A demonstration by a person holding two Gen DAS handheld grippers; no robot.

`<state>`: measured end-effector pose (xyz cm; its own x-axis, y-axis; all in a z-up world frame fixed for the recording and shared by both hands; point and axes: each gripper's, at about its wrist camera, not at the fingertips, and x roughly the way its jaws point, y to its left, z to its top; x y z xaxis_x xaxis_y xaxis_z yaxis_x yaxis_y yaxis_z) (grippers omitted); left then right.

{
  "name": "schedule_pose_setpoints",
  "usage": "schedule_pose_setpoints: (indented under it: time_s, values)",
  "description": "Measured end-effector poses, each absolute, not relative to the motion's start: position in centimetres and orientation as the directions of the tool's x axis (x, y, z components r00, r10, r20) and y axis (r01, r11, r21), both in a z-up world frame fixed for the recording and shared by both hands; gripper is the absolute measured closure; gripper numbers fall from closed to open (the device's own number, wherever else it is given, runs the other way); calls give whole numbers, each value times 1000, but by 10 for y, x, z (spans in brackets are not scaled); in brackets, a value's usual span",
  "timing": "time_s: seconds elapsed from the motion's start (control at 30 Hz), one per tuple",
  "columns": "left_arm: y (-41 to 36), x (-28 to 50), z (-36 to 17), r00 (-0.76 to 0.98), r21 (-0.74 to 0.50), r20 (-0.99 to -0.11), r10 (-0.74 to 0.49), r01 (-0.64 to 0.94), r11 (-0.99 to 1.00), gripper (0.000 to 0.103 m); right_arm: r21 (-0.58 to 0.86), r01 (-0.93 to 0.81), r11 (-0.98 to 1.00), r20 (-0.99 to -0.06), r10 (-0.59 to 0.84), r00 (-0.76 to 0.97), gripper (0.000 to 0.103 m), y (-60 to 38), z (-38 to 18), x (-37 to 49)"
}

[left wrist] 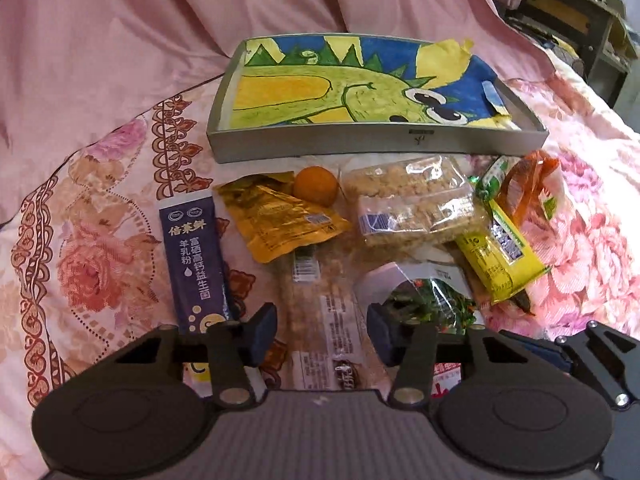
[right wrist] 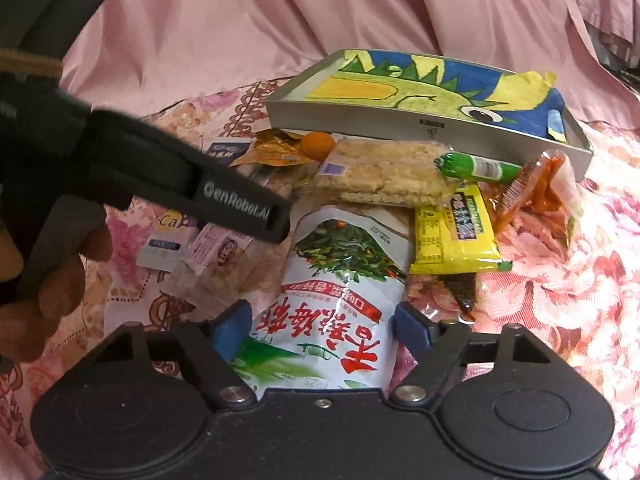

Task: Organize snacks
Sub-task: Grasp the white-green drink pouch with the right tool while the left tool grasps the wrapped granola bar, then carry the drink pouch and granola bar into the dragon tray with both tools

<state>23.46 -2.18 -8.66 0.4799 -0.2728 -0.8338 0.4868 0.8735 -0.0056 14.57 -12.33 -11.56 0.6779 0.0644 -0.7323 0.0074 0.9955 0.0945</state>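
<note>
Snacks lie piled on a floral pink bedspread in front of a grey tray [left wrist: 376,144] lined with a dinosaur drawing. My left gripper [left wrist: 322,330] points down over a clear-wrapped rice crisp bar [left wrist: 332,312], and its blue pads [left wrist: 264,332] touch the wrapper on both sides. My right gripper [right wrist: 320,330] straddles a white bag [right wrist: 332,308] printed with green vegetables and red characters, and both its pads [right wrist: 228,330] meet the bag's edges. That bag's top also shows in the left wrist view as white bag [left wrist: 424,300].
Around them lie a navy sachet [left wrist: 192,248], an orange pouch [left wrist: 280,220], an orange ball [left wrist: 316,184], a rice crisp block [left wrist: 412,204], a yellow pack [left wrist: 496,256], a green sausage [right wrist: 476,166] and an orange-red pack [left wrist: 528,184]. A hand [right wrist: 52,280] holds the left tool. Dark shelving [left wrist: 576,12] stands far right.
</note>
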Motion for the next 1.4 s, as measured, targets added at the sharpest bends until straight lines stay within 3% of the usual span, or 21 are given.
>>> schedule_pose_setpoints:
  time_s: [0.13,0.37,0.57,0.83,1.4]
  values:
    - [-24,237,-90,473,-3,-840,-264,483,875,57,99,12,995,-734,65,676,20,-126,-118,148]
    - [-19,241,-89,459,-45,-844,-277,455,890,58,110,4,994,-733,78,676,20,-128,-122,148]
    - [-13,241,-84,418,-100,-861,-289,418,903,60,117,-2,993,-733,88,675,30,-126,-120,145]
    - [-4,227,-77,350,-175,-886,-303,353,919,60,110,-39,993,-708,105,698,51,-123,-111,131]
    - [15,209,-55,288,-373,-845,-450,284,883,60,-129,-63,990,-608,-29,793,60,-124,-84,85]
